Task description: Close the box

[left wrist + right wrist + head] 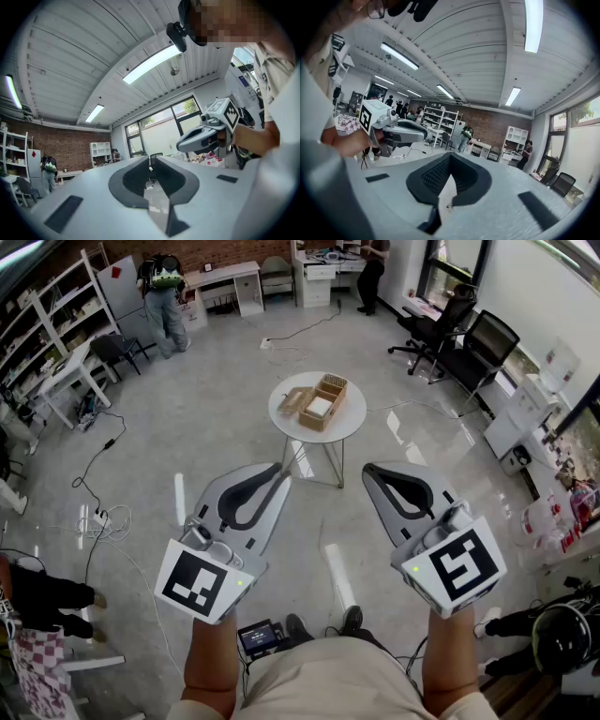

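Box (322,407) standing open on the round counter (354,420), both claws held back from it.

Head view: the box sits mid-counter with its lid (295,399) swung out to one side. The left claw (279,469) and right claw (368,469) point toward it side by side from well apart, probably poised for an approach, since closing has not begun.
Left gripper view: the left claw (150,160) is clenched on nothing and aimed level across the room.
Right gripper view: the right claw (450,158) is likewise clenched and empty. The box cannot be made out in either gripper view.
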Tool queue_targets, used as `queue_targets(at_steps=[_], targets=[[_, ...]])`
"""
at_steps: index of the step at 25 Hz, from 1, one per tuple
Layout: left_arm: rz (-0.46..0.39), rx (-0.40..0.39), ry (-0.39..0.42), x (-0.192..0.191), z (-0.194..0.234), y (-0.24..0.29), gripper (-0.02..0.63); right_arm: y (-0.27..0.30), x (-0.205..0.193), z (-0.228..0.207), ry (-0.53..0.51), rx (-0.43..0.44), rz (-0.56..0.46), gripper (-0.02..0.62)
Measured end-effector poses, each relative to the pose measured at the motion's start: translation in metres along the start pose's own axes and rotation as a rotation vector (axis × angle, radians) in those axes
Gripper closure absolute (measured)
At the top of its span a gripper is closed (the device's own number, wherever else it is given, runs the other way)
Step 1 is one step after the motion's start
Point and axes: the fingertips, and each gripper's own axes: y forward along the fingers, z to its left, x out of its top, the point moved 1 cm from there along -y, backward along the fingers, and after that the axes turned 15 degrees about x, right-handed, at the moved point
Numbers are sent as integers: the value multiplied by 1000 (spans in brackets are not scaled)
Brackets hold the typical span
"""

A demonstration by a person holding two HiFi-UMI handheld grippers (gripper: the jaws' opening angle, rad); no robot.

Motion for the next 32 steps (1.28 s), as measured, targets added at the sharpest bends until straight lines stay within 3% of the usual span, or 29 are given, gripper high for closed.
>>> queue_targets(at_steps=[16, 32], targets=[[2, -15, 5, -8, 8, -1, 565, 8, -3, 2, -10, -23, 15, 604], [-13, -23, -10, -23, 61, 2, 565, 57, 16, 1, 7, -19, -51, 603]])
